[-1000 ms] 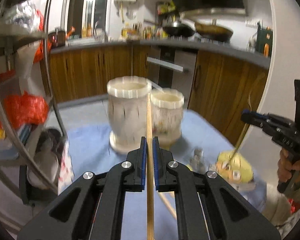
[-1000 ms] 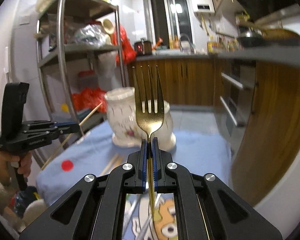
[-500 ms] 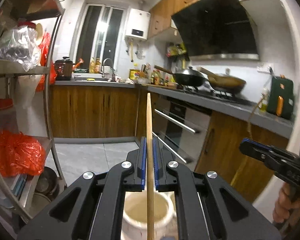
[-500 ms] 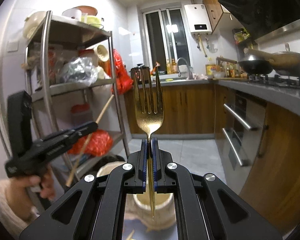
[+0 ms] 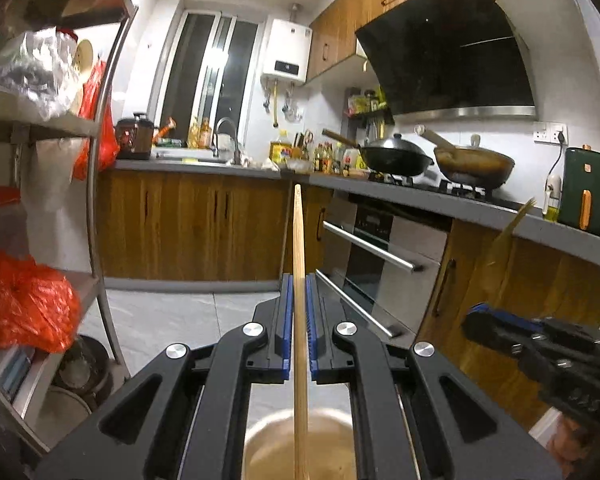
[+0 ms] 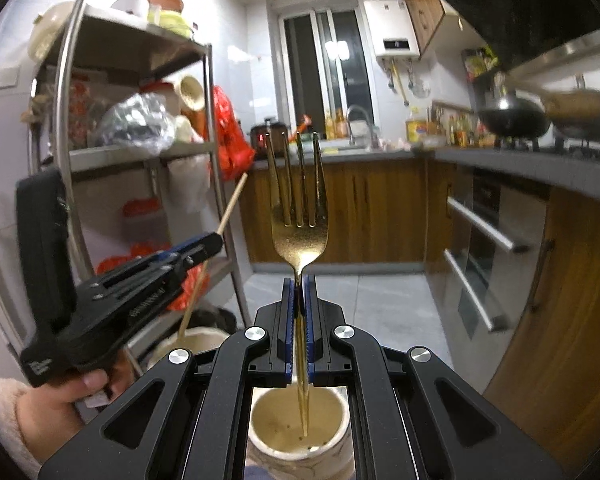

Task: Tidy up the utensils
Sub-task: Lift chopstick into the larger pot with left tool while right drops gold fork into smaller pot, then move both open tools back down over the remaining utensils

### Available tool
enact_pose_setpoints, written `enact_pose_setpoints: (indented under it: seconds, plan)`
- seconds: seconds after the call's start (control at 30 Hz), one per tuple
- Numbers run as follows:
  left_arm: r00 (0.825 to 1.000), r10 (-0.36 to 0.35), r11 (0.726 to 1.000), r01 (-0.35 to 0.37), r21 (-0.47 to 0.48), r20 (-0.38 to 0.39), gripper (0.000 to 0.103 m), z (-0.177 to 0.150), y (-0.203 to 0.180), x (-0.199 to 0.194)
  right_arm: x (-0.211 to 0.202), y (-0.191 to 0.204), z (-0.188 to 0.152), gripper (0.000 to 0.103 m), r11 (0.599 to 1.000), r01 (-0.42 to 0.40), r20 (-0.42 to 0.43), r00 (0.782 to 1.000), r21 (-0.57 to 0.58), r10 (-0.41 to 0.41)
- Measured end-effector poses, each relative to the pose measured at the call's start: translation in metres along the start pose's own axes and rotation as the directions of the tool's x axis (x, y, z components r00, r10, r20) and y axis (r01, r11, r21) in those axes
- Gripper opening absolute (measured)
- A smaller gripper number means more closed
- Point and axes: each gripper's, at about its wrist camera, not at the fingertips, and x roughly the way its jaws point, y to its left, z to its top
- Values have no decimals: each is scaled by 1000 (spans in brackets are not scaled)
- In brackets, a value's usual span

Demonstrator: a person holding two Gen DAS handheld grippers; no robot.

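Now both utensils hang over their pots, neither released: the left gripper [image 5: 299, 330] clamps a wooden chopstick [image 5: 299, 264] above one holder [image 5: 276, 446], the right gripper [image 6: 299, 330] pinches a gold fork [image 6: 299, 208], handle dipping into the other cup [image 6: 278, 420].

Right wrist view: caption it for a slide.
Right tool holds gold fork upright, handle tip over cream holder.

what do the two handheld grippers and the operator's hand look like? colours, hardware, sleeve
Both the left gripper and right gripper are matte black plastic with triangular cutouts, silver round screw heads and blue ridged finger pads. The left unit has a black pistol grip. The bare left hand wears a fuzzy pale pink sleeve.
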Motion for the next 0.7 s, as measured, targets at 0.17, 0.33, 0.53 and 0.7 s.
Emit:
enact_pose_setpoints:
  seconds: [0.17, 0.33, 0.53, 0.7]
  plan:
    - [997, -23, 1000, 24, 16, -68, 6, -17, 5, -7, 22, -7, -19, 6, 1000, 6, -100, 995, 15, -4]
    - [991, -17, 999, 22, 40, -133, 6, -34, 4, -13, 31, -12, -29, 6, 999, 18, -143, 990, 39, -12]
    - [987, 2, 996, 13, 90, -163, 7, -39, 0, -15, 37, -18, -27, 7, 998, 32, -167, 986, 56, -22]
    - [987, 17, 996, -3, 89, -158, 53, -38, 1, -24, 30, -19, -24, 39, 998, 26, -155, 988, 58, -16]
